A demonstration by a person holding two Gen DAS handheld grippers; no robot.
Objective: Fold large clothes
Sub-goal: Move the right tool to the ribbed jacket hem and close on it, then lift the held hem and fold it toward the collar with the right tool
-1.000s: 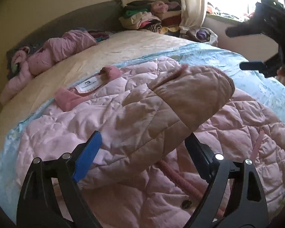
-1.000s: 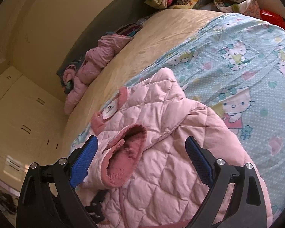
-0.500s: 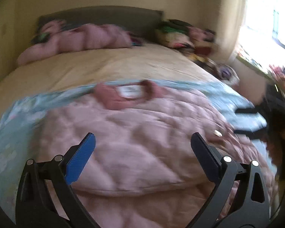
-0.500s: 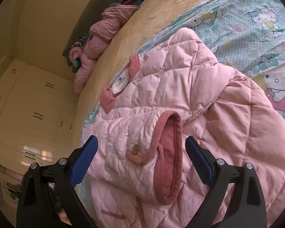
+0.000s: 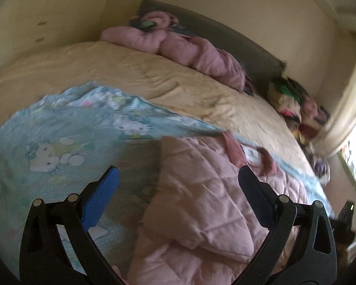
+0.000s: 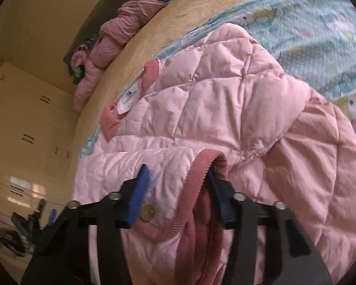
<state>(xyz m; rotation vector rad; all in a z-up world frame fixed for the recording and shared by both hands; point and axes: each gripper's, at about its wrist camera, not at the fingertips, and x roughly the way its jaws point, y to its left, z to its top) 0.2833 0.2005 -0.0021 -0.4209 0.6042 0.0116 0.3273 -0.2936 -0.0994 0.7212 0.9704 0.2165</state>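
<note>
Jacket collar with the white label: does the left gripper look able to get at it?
Probably yes: the left gripper is open and empty, and the collar lies uncovered just beyond its jaws.

Left gripper (image 5: 178, 182) jaws wide apart, nothing between pads, above edge of pink jacket (image 5: 201, 204). Jacket lies on blue sheet (image 5: 59, 142) over beige cover (image 5: 130, 71). Pink bundle (image 5: 178, 45) by grey headboard (image 5: 237, 40). View blurred
</note>
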